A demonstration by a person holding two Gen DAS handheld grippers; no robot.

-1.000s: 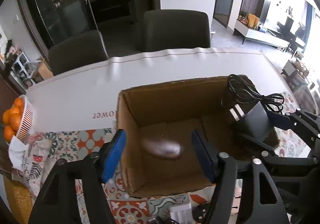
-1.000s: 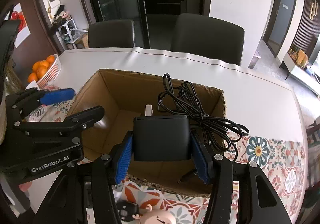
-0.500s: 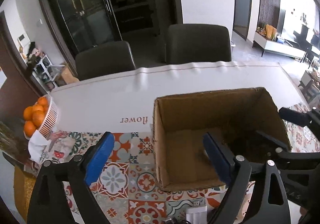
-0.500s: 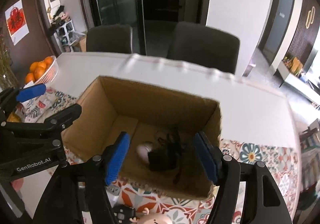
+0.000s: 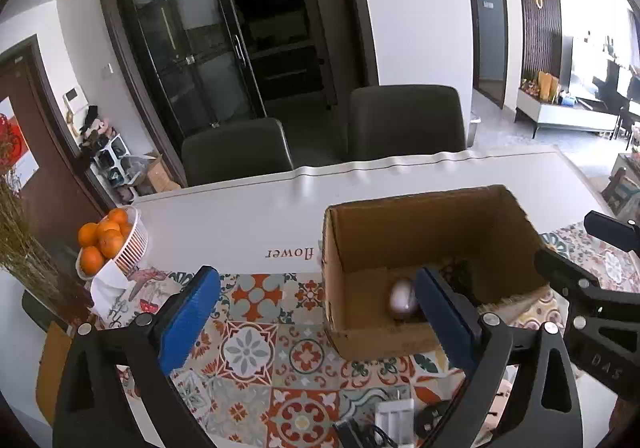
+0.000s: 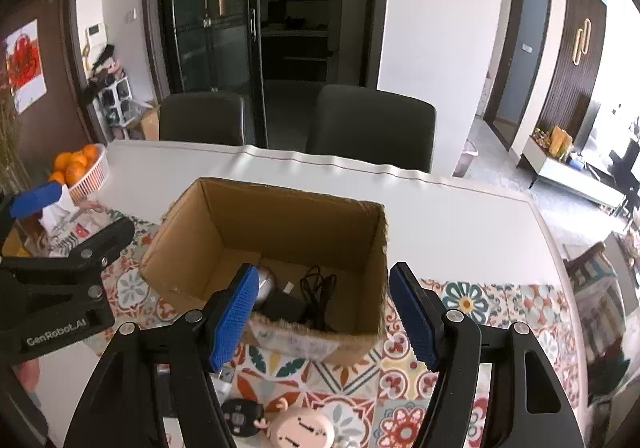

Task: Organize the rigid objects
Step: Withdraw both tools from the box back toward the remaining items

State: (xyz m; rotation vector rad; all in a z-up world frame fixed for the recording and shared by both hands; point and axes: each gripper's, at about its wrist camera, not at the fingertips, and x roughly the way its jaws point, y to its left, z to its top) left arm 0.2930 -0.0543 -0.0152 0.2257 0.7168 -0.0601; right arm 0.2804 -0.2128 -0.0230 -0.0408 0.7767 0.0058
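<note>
the cardboard box (image 6: 280, 248) sits open-topped on the patterned tile mat (image 5: 256, 348), and both grippers hang back from its near wall, tilted down toward it. in the right wrist view the box lies at twelve o'clock from the right gripper (image 6: 320, 312), its long side running nine to three; in the left wrist view it lies at about two o'clock from the left gripper (image 5: 312, 320). the right hand looks the nearer to it.

inside the box, on the floor by the near wall, lie the black power adapter (image 6: 282, 306) with its coiled cable (image 6: 318, 282) just to its right, and a rounded silvery mouse-like object (image 5: 402, 298) touching or almost touching the adapter's left side.

the left gripper's jaws have just been opening and now stand wide apart with nothing between them. the right gripper's jaws also opened within the last second and stand apart, empty, the adapter well below them in the box.

more loose things wait at six o'clock near the hands: a small dark key fob (image 6: 238, 416), a pale pink rounded toy (image 6: 300, 428), and a white block (image 5: 394, 414). the next pick likely comes from there, so either hand would have to draw back and down.

the mat lies on a white table (image 6: 440, 215) with a basket of oranges (image 5: 108, 244) at nine o'clock, two dark chairs (image 6: 372, 127) and glass doors behind.
</note>
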